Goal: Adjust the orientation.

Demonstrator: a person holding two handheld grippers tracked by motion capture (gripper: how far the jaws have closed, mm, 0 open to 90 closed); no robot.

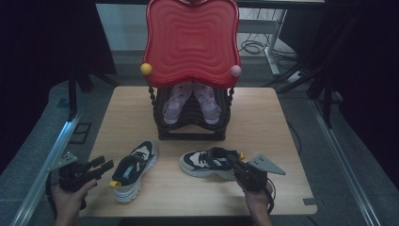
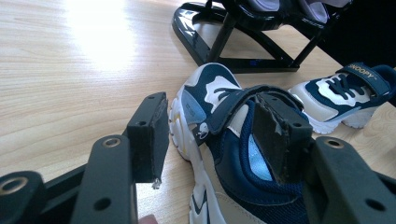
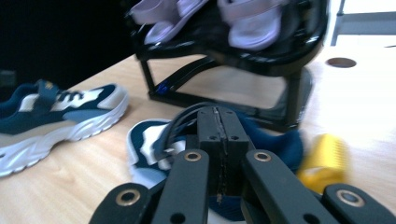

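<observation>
Two sneakers (image 1: 134, 169) on wooden table (image 1: 277, 122), grey floor (image 1: 357, 155), dark surroundings

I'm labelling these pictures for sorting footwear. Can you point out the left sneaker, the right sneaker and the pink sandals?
Left sneaker (image 1: 134, 169), high view, on its dark tongue.
Right sneaker (image 1: 202, 162), high view, on its laces.
Pink sandals (image 1: 176, 104), high view, on the left sandal's straps.

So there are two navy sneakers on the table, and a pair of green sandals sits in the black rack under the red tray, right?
Not quite: the sandals are lilac-pink, not green, as the high view shows. The two navy sneakers do lie on the table, and the black rack stands under the red tray.
</observation>
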